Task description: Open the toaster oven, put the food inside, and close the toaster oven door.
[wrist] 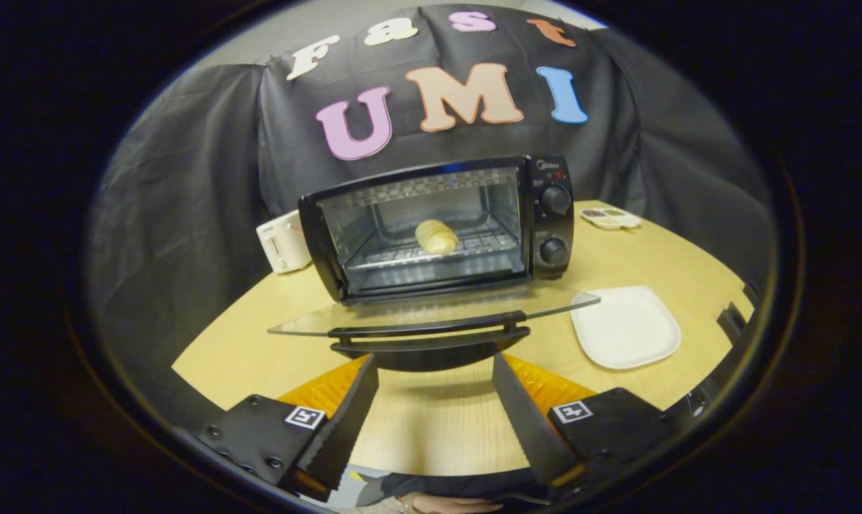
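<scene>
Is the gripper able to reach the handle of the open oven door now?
Probably yes: the gripper is open, its tips just before the door handle, with nothing between them.

Oven mouth: we see the toaster oven [438, 225] open, bread roll [436, 236] on its rack.
Blocker: lowered glass door [431, 314] and its handle [431, 344] just ahead of our spread gripper [434, 371].
Right side: white plate [625, 326] on table [245, 350].
</scene>
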Action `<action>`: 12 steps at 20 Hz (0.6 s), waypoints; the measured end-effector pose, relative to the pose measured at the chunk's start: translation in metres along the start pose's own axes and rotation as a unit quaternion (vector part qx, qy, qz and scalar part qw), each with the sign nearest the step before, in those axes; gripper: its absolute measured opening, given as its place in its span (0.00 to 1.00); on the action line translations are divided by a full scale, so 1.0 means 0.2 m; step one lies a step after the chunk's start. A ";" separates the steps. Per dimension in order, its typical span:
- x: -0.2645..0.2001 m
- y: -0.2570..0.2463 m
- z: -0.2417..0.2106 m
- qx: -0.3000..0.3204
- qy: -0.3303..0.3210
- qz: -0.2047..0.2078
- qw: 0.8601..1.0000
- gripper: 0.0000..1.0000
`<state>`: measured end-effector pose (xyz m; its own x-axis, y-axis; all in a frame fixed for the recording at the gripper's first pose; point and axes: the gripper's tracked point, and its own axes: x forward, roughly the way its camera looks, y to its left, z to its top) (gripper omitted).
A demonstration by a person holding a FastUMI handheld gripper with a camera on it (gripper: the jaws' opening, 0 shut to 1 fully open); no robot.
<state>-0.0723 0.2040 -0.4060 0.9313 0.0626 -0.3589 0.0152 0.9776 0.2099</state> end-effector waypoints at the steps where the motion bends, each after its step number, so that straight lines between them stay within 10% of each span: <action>1: 0.01 0.01 0.04 0.004 -0.007 0.005 1.000 1.00; 12: 0.21 0.16 0.41 0.005 -0.079 0.031 0.996 0.99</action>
<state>-0.0021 0.2215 -0.3392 0.9764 0.0893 -0.1967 -0.0410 0.9707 0.2369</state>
